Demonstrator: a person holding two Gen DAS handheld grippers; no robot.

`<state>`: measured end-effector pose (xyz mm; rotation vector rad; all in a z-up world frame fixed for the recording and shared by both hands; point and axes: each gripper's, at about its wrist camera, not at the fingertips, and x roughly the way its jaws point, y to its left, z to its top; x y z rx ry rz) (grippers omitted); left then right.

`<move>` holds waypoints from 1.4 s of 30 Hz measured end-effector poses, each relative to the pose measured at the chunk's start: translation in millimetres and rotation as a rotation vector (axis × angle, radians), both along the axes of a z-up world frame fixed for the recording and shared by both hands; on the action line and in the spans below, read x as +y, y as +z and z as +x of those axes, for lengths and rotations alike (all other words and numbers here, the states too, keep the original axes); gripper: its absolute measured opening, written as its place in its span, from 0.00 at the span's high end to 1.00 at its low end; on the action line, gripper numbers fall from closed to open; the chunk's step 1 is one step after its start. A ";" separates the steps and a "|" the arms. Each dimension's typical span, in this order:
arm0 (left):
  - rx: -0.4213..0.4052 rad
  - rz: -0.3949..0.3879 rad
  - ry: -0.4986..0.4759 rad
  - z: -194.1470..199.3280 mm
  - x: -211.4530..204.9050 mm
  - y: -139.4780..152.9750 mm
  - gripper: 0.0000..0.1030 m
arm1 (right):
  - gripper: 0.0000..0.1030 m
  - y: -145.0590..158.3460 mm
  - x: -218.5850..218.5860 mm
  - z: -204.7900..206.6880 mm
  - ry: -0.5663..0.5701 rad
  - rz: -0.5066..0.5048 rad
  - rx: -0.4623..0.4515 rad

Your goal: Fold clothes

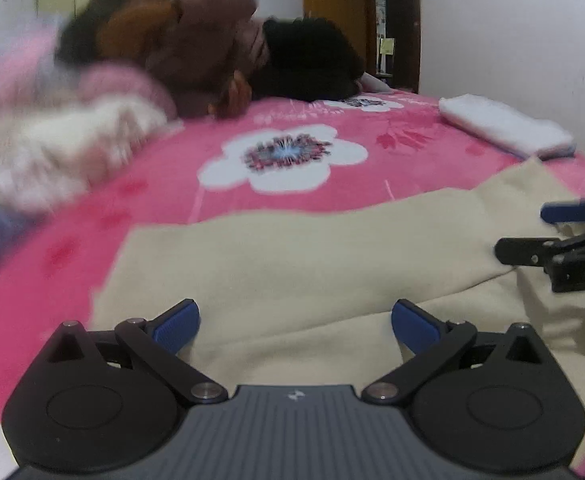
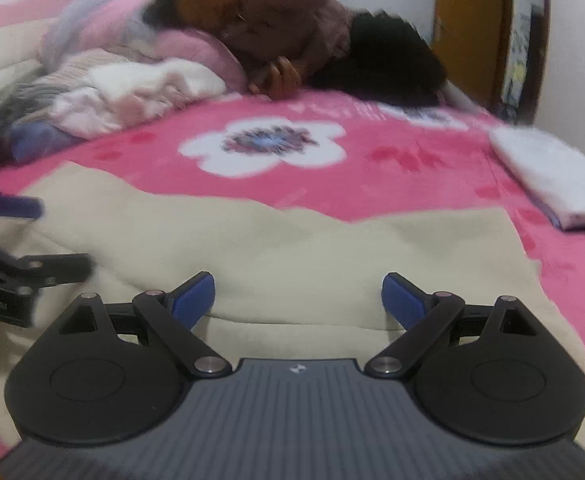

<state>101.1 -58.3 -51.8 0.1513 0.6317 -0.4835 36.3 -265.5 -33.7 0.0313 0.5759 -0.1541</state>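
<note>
Left wrist view. Left gripper point(image 1: 295, 326): jaws spread wide, nothing between the blue pads point(image 1: 176, 326), poised over a beige garment point(image 1: 292, 256). Garment spread flat across a pink fleece blanket point(image 1: 172, 204) printed with a white flower point(image 1: 282, 158); one fold ridge running across just ahead of the fingers. Right gripper point(image 1: 548, 232) entering from the right edge, fingers apart, over the garment's right portion; contact with the cloth cannot be determined. Folded white cloth point(image 1: 506, 126) on the blanket near the right wall, well apart from the garment. Heap of unfolded clothes point(image 1: 144, 48) at the far left, blurred: brown, black, pink and white pieces. Orange-brown door point(image 1: 338, 12) and white wall point(image 1: 512, 32) beyond.

Right wrist view. Right gripper point(image 2: 297, 300): fingers wide apart, empty, above the beige garment point(image 2: 284, 248) near its front fold. Left gripper point(image 2: 40, 236) visible at the left edge, jaws parted, over the garment's left side. Pink blanket point(image 2: 432, 184) with the flower point(image 2: 264, 144) behind the garment. Folded white cloth point(image 2: 552, 172) at right. Clothes heap point(image 2: 212, 40) at the back left; door point(image 2: 468, 20) at upper right.
</note>
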 end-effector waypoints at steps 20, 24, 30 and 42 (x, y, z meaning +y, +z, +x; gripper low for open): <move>-0.019 -0.025 -0.003 -2.0 9.9 -5.5 0.00 | 0.08 13.6 16.7 -59.4 -0.104 0.078 -0.119; -0.022 -0.027 -0.005 -1.8 10.4 -6.1 0.00 | 0.02 -11.9 48.7 -51.6 -0.082 -0.051 -0.071; -0.030 -0.030 -0.005 -2.7 10.3 -6.8 0.00 | 0.01 -15.8 48.7 -49.2 -0.148 -0.008 -0.084; -0.036 -0.033 -0.006 -3.0 10.8 -7.0 0.00 | 0.01 -17.2 58.0 -53.3 -0.100 0.053 -0.144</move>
